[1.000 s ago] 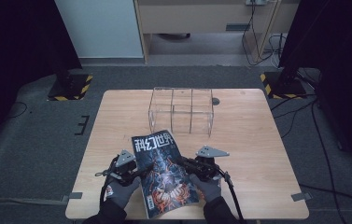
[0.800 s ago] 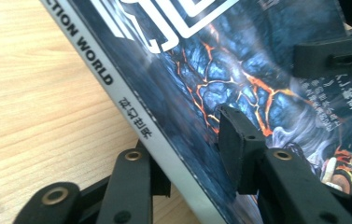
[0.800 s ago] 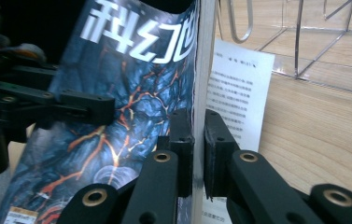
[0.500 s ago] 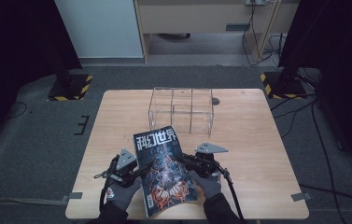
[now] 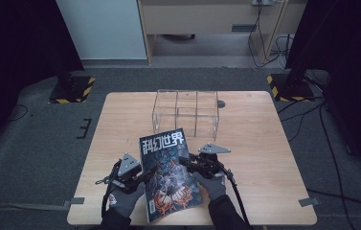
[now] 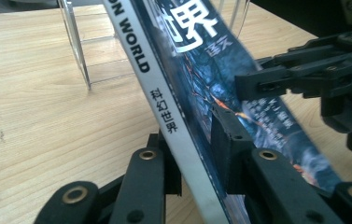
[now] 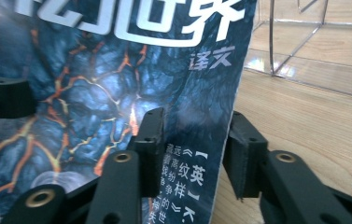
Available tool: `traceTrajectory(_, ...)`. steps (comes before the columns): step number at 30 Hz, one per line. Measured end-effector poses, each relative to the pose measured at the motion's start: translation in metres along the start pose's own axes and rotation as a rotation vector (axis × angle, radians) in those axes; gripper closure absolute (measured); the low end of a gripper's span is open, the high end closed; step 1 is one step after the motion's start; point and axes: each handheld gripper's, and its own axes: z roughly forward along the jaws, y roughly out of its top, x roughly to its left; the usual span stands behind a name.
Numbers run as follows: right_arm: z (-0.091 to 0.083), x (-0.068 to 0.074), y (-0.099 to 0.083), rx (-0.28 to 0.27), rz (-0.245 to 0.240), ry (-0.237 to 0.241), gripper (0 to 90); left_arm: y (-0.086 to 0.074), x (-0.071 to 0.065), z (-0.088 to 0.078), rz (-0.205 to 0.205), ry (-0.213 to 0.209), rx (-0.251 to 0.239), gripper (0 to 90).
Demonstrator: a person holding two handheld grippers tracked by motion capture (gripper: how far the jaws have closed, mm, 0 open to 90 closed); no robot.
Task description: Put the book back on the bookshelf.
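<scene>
At the frame's lower centre, the magazine (image 5: pixel 169 173) rests tilted on the tabletop (image 5: pixel 259 143); the left gripper (image 5: pixel 145 175) has just been closing onto its spine, while the right gripper (image 5: pixel 184 161) has just been opening, jaws loose around its edge

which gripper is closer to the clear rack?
Right. The right gripper sits at the magazine's right edge, just below the clear rack. The left gripper is lower and further left, on the spine.
</scene>
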Motion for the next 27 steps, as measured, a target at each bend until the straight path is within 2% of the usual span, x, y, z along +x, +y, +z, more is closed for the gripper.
traceTrajectory(3,0.003,-0.002,-0.001,0.009,0.002,-0.002,55.4,0.0,-0.001,-0.001,0.006,-0.004,-0.003,74.6)
traceTrajectory(5,0.005,-0.003,-0.001,0.006,-0.002,-0.023,50.8,0.0,-0.002,-0.001,0.007,-0.007,-0.005,74.9)
traceTrajectory(6,0.005,-0.003,-0.001,0.006,-0.002,-0.023,50.8,0.001,-0.002,-0.001,0.009,-0.011,-0.004,74.9)
traceTrajectory(7,0.005,-0.005,-0.001,-0.013,-0.022,-0.066,50.8,0.001,-0.003,-0.001,0.004,-0.019,-0.005,75.6)
traceTrajectory(9,0.004,-0.007,0.001,-0.033,-0.004,-0.066,50.9,0.0,-0.006,0.0,0.024,-0.016,-0.001,75.8)
traceTrajectory(10,0.003,-0.008,0.001,-0.041,-0.004,-0.073,50.9,0.0,-0.006,-0.001,0.019,-0.023,-0.006,76.1)
traceTrajectory(17,0.007,-0.012,0.001,-0.031,0.003,-0.104,50.2,0.003,-0.009,-0.005,0.023,-0.045,-0.03,79.0)
traceTrajectory(20,0.008,-0.013,0.0,-0.041,0.009,-0.081,49.0,0.004,-0.011,-0.005,0.024,-0.056,-0.033,79.7)
traceTrajectory(21,0.009,-0.014,0.001,-0.048,0.024,-0.045,46.9,0.004,-0.011,-0.006,0.023,-0.062,-0.036,80.2)
traceTrajectory(24,0.011,-0.015,0.0,-0.049,0.042,-0.015,45.8,0.005,-0.01,-0.007,0.017,-0.069,-0.039,80.5)
traceTrajectory(25,0.012,-0.017,0.0,-0.047,0.061,0.018,45.5,0.005,-0.01,-0.008,0.013,-0.075,-0.045,81.1)
traceTrajectory(27,0.013,-0.018,0.0,-0.049,0.07,0.026,42.7,0.007,-0.01,-0.01,0.007,-0.083,-0.056,81.6)
